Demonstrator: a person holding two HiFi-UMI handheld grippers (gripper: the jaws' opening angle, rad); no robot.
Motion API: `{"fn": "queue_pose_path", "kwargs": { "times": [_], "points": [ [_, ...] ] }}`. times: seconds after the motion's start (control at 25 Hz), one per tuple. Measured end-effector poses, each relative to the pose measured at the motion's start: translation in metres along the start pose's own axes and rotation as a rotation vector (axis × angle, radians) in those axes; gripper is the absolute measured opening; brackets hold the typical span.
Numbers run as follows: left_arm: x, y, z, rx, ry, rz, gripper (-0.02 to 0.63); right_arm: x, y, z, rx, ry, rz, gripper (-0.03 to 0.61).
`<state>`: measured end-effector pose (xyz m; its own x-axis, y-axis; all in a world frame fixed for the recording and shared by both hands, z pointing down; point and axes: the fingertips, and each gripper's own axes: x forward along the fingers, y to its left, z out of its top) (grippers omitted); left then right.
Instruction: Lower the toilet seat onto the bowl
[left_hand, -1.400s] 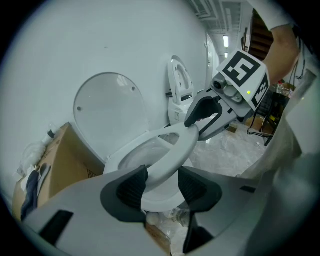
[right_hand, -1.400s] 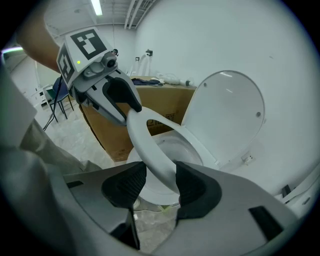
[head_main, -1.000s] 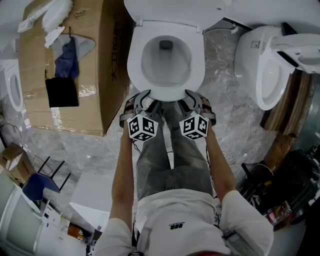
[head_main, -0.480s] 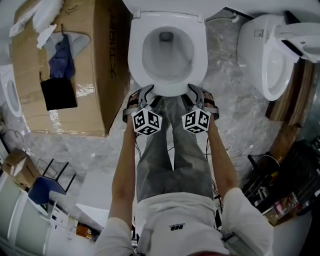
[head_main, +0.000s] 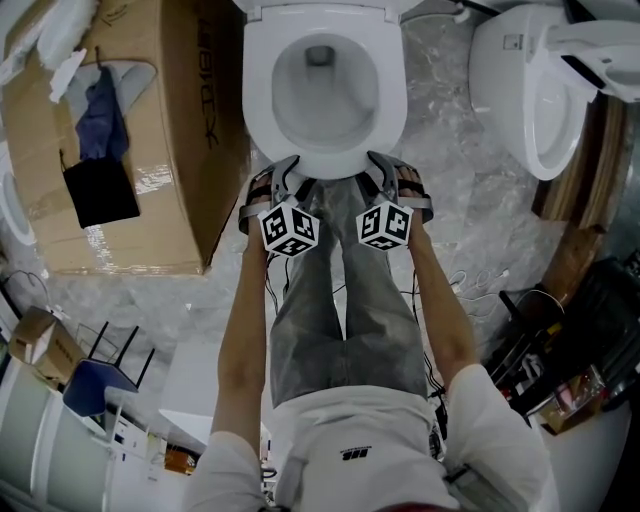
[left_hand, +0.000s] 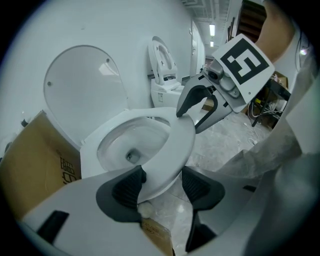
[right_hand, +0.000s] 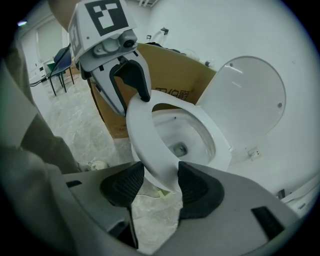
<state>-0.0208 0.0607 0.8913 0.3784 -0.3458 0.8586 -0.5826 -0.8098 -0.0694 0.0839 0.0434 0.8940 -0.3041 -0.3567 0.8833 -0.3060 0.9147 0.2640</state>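
The white toilet seat (head_main: 258, 100) lies flat over the bowl (head_main: 325, 85) in the head view, and the lid (left_hand: 82, 85) stands upright behind it. Both grippers are at the seat's front rim. My left gripper (head_main: 285, 178) straddles the rim (left_hand: 177, 145); its jaws are opening, with a gap showing beside one pad (left_hand: 197, 185). My right gripper (head_main: 385, 172) has the rim (right_hand: 145, 135) between its pads, which both touch it. Each gripper view shows the other gripper clasping the rim, the right gripper (left_hand: 197, 107) and the left gripper (right_hand: 127, 85).
A large cardboard box (head_main: 130, 130) stands close on the toilet's left. A second toilet (head_main: 530, 90) stands at the right. Cables (head_main: 480, 285) lie on the plastic-covered floor, and a blue chair (head_main: 95, 385) is at the lower left. The person's legs are right before the bowl.
In the head view the toilet and both grippers have shifted slightly up the picture. Both grippers have stayed at the seat's front rim, and the seat looks flat throughout.
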Motion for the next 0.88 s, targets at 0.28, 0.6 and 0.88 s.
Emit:
{"fn": "queue_pose_path", "kwargs": {
  "times": [0.28,0.6,0.88],
  "points": [
    [0.017,-0.006,-0.013,0.032,0.020,-0.006,0.267,0.018,0.010,-0.011,-0.024,0.028,-0.003,0.222],
    [0.037,-0.012,-0.026,0.065,0.045,-0.023,0.273,0.032,0.017,-0.018,-0.017,0.068,-0.001,0.229],
    [0.057,-0.017,-0.039,0.072,0.071,-0.049,0.273,0.050,0.026,-0.028,-0.018,0.080,0.025,0.233]
  ]
}}
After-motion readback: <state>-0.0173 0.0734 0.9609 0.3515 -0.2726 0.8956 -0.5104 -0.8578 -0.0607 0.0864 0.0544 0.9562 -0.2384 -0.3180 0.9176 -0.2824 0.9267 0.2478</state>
